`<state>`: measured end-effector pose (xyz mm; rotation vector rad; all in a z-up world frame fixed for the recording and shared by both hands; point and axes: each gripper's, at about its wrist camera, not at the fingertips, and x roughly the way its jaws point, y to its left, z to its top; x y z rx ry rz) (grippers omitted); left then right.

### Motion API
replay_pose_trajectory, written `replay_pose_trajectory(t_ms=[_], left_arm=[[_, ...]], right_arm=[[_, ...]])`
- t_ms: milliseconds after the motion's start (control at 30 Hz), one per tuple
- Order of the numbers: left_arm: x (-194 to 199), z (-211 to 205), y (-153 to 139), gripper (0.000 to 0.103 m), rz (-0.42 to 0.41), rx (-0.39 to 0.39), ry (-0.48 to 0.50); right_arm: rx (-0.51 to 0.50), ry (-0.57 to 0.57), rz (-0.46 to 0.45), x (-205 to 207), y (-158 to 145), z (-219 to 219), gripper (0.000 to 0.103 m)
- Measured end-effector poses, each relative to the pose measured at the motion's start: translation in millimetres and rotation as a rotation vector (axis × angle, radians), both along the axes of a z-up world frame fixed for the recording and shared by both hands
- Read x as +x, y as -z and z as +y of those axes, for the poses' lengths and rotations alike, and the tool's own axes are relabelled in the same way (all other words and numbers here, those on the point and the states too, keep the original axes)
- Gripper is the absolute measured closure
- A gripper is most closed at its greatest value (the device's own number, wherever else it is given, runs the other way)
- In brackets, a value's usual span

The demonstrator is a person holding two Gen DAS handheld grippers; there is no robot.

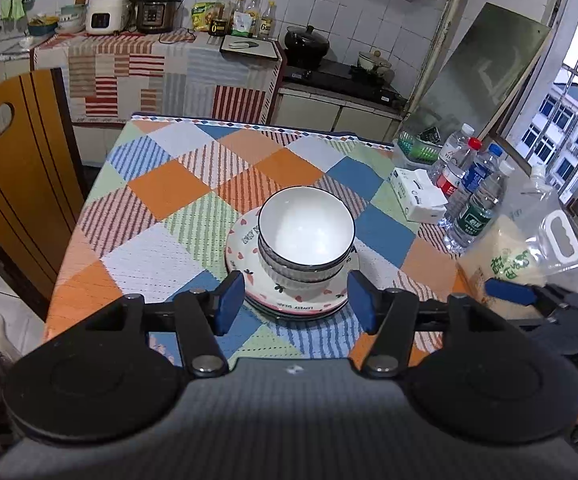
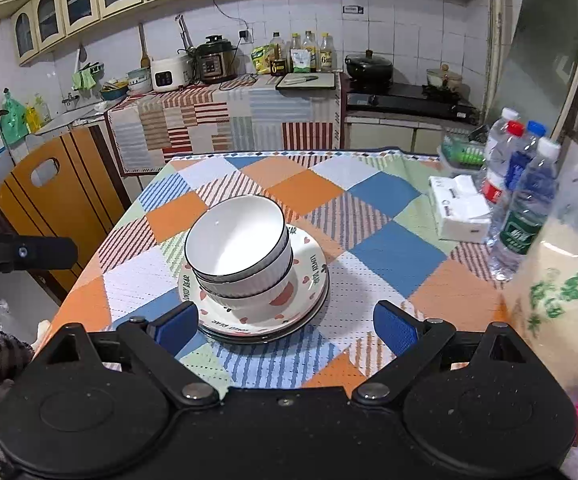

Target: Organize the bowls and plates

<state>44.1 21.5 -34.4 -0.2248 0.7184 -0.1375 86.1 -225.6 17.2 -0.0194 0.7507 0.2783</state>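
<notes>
Several white bowls (image 1: 306, 236) with dark rims are nested in one stack on a stack of heart-patterned plates (image 1: 245, 250) in the middle of the table. The same bowls (image 2: 237, 246) and plates (image 2: 313, 280) show in the right wrist view. My left gripper (image 1: 296, 300) is open and empty, its blue pads (image 1: 230, 298) on either side of the plates' near edge, above the cloth. My right gripper (image 2: 285, 326) is open and empty, just short of the plates' near edge. The right gripper's tip also shows in the left wrist view (image 1: 509, 292).
The table has a checked cloth (image 1: 169, 188). Water bottles (image 1: 473, 196), a tissue pack (image 1: 417, 196), a green basket (image 1: 417, 148) and a bag of rice (image 1: 517, 256) stand along its right side. A wooden chair (image 1: 17, 176) is at the left. The kitchen counter and stove are behind.
</notes>
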Motion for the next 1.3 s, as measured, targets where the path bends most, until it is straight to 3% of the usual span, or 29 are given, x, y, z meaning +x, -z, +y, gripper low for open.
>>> replay_pose_trajectory(t_ms=[300, 567, 867, 1033, 1167, 1300], left_arm=[[-27.2, -8.9, -12.2, 0.034, 0.008, 0.055, -0.001], [-39.1, -6.8, -9.5, 0.026, -0.010, 0.094, -0.035], [-43.9, -1.7, 4.3, 0.011, -0.012, 0.162, -0.093], [-46.8, -2.9, 5.3, 0.011, -0.020, 0.170, -0.094], [-49.1, -4.4, 5.7, 0.002, -0.029, 0.181, -0.106], [-50.2, -7.6, 7.3, 0.001, -0.041, 0.183, -0.080]], right_arm=[[-0.041, -0.012, -0.039, -31.2, -24.6, -1.3, 0.006], [-0.050, 0.047, -0.050, -41.8, -36.8, -5.1, 0.005], [-0.098, 0.052, -0.059, -52.0, -34.1, -0.2, 0.004], [-0.126, 0.058, -0.062, -52.5, -30.9, 2.7, 0.004], [-0.123, 0.071, -0.057, -53.4, -29.0, 2.2, 0.004], [-0.118, 0.071, -0.048, -54.9, -24.6, 2.9, 0.004]])
